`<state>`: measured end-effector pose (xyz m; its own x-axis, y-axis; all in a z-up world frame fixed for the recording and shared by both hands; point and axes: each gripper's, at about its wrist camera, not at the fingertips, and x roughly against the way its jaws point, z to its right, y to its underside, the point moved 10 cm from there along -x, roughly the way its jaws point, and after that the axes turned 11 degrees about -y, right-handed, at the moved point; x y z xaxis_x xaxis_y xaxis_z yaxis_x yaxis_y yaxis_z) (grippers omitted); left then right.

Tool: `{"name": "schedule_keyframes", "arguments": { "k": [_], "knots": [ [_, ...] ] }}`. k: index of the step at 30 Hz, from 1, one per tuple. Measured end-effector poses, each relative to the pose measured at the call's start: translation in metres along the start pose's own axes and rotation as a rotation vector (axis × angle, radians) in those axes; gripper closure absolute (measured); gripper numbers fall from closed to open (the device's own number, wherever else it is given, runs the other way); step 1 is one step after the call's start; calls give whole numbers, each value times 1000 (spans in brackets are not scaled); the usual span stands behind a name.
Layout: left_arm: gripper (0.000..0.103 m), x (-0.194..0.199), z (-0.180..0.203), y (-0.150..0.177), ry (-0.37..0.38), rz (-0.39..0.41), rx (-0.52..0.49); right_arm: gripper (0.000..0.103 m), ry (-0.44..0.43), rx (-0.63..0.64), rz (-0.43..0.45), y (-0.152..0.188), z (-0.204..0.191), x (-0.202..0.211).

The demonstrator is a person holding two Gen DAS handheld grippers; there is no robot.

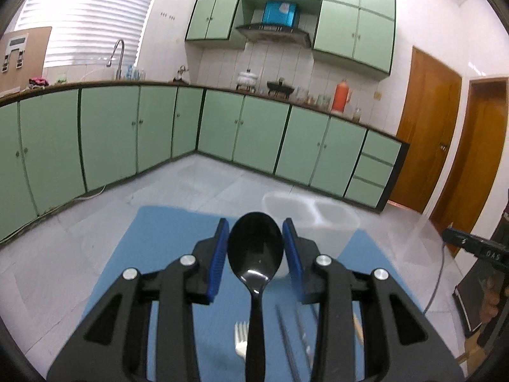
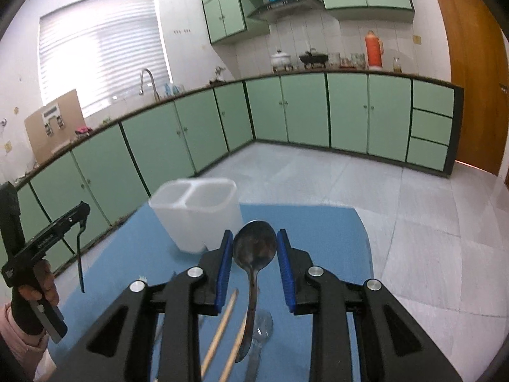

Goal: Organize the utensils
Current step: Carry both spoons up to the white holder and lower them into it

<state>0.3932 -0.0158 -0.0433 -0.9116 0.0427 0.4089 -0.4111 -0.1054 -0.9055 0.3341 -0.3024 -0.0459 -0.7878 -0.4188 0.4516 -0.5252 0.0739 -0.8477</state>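
Note:
My left gripper (image 1: 255, 243) is shut on a black plastic spoon (image 1: 255, 251), bowl up between the blue pads, above the blue mat (image 1: 165, 232). It also shows from the side in the right wrist view (image 2: 81, 219), with the spoon handle hanging down. My right gripper (image 2: 254, 248) is shut on a metal spoon (image 2: 254, 248), bowl up. A white two-compartment utensil holder (image 2: 195, 213) stands on the mat just ahead of both grippers; it also shows in the left wrist view (image 1: 318, 219). Wooden chopsticks (image 2: 219, 331), a clear plastic spoon (image 2: 262, 328), a white fork (image 1: 241, 339) and metal chopsticks (image 1: 288, 340) lie on the mat below.
The mat (image 2: 318, 232) lies on a surface above a grey tiled floor (image 2: 413, 222). Green kitchen cabinets (image 1: 222, 127) line the walls behind. Wooden doors (image 1: 423, 133) stand at the right.

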Motion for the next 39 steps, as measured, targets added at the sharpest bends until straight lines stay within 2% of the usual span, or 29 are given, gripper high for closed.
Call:
{"name": "schedule_keyframes", "arguments": {
  "k": [4,9,14,17,21,26,33,39],
  "knots": [
    [70,2,19,-33,32,65,6,75,-30,25,53,-31,-11,-5],
    [70,-18,53,-78,77,138,4,75,-74,64,133,-88,-30,-32],
    [70,-54,88,-118,129,190,32,75,-51,120,199,-133,-39,-69],
    [70,-77,101,-123,142,200,42,75,-41,131,218,-148,-40,-97],
    [70,-112,107,-115,151,179,61,75,-43,111,209,-147,-32,-131],
    [70,-147,102,-82,134,121,58,75,-33,90,139,-116,-22,-167],
    [69,-155,82,-42,106,78,31,75,-57,57,89,-74,-14,-174],
    [68,-162,71,-19,94,24,25,75,-70,37,43,-57,-9,-180]
  ]
}}
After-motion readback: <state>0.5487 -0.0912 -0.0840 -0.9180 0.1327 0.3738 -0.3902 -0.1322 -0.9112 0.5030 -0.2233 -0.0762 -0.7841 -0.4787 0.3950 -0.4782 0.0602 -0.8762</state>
